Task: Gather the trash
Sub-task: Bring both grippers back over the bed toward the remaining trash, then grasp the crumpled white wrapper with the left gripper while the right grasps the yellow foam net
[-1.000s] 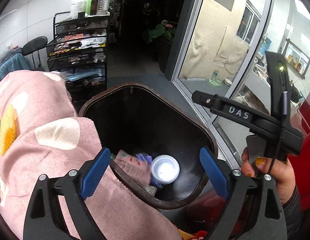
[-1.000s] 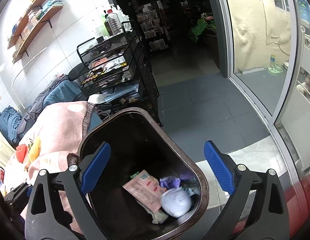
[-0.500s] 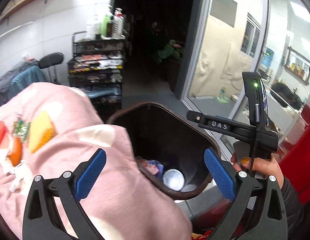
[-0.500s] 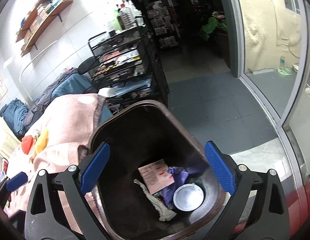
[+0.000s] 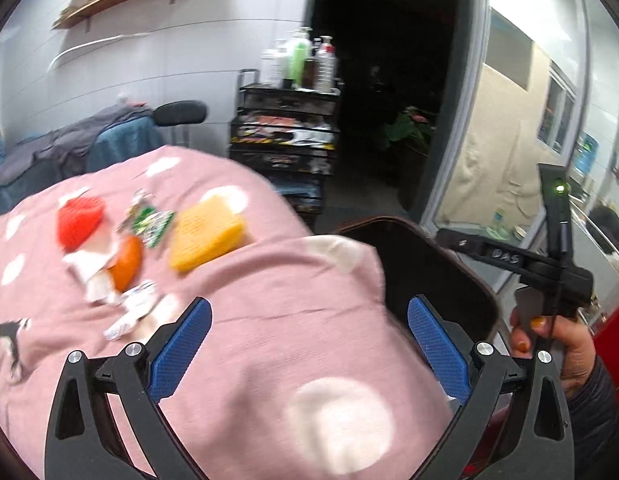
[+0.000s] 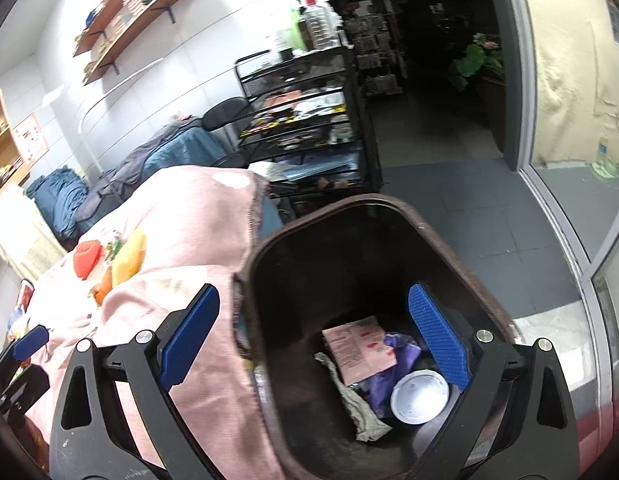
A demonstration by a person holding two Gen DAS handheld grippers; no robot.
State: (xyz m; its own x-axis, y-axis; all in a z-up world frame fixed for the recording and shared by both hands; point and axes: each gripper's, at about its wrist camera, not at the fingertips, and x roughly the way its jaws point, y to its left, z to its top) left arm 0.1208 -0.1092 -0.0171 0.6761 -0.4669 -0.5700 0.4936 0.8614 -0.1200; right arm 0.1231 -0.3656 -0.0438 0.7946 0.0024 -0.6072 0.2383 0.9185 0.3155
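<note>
Pink spotted blanket [image 5: 269, 340] strewn with scraps, brown bin [image 6: 349, 240] beside — both tongs gaping, empty, left [image 5: 309, 344], right [image 6: 313, 336]

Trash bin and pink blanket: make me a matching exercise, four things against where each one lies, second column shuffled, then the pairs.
Things:
1. white round lid
2. yellow sponge
3. pump bottles
4. pink packet

Places:
A. on top of the black wire cart
B. on the pink blanket, beside a green wrapper
C. at the bottom of the trash bin, nearest the camera
D. in the trash bin, leaning over purple trash

Pairs: 1-C, 2-B, 3-A, 4-D
</note>
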